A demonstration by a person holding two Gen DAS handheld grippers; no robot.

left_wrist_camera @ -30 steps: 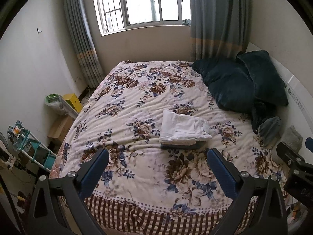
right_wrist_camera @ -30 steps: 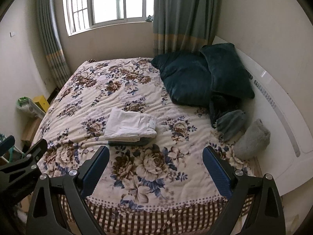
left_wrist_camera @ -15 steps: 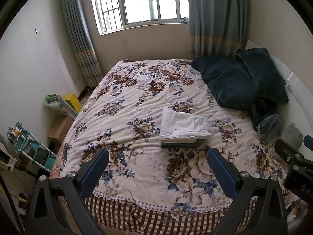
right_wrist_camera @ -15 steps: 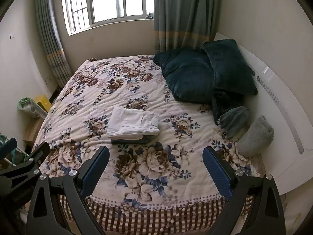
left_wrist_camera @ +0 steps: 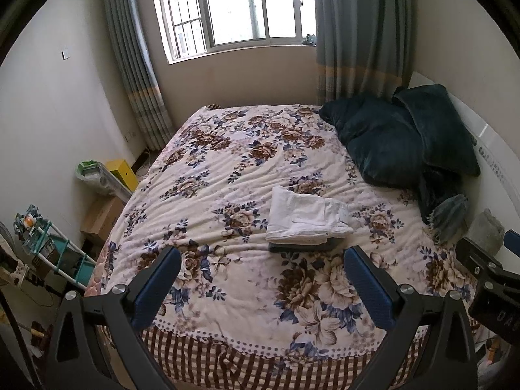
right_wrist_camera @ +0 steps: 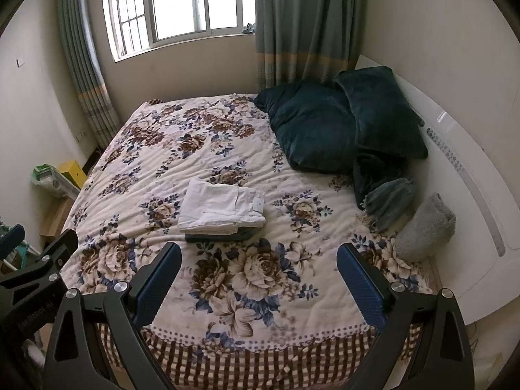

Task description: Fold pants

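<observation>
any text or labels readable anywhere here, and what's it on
"Gen Robot AI", faint and tilted, so uncertain: print on the black body of the left tool.
"DA", the rest unclear: letters on the body of the right tool.
Tag on the folded white pants: too small to read.
</observation>
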